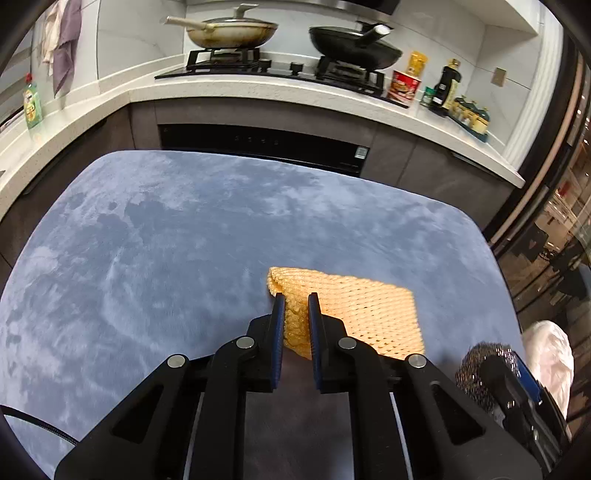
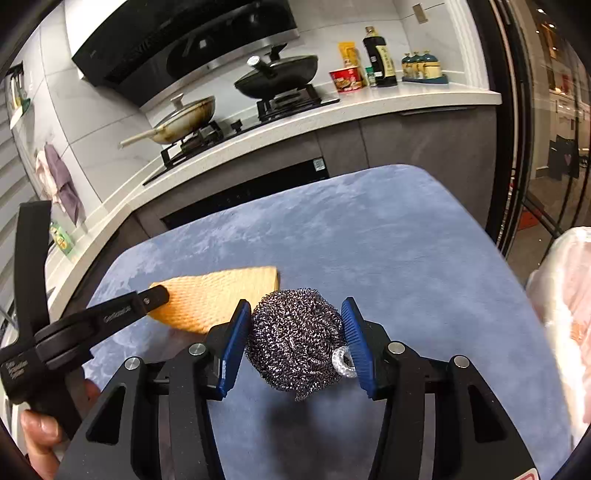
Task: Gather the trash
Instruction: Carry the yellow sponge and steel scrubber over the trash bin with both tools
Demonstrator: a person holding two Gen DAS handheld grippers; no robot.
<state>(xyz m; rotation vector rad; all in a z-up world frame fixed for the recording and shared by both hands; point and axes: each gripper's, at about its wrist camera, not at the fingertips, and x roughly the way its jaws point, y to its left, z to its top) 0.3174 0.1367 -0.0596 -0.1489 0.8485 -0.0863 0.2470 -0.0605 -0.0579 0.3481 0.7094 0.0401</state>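
Note:
An orange foam net [image 1: 362, 310] hangs a little above the blue-covered table [image 1: 166, 240], with my left gripper [image 1: 295, 295] shut on its near corner. The right wrist view shows the same net [image 2: 221, 295] with the left gripper [image 2: 155, 295] on its left end. My right gripper [image 2: 295, 306] is shut on a round steel wool scourer [image 2: 295, 343], held just above the table [image 2: 369, 240]. That scourer [image 1: 476, 369] also shows at the lower right of the left wrist view. A hand [image 2: 40, 435] holds the left gripper's handle.
A white plastic bag [image 2: 561, 295] hangs off the table's right edge. Behind the table runs a kitchen counter [image 1: 258, 90] with a hob, a beige pan [image 1: 229, 31], a black wok [image 1: 354, 46], a red noodle cup [image 1: 404, 86] and bottles. A glass door [image 2: 546, 147] stands on the right.

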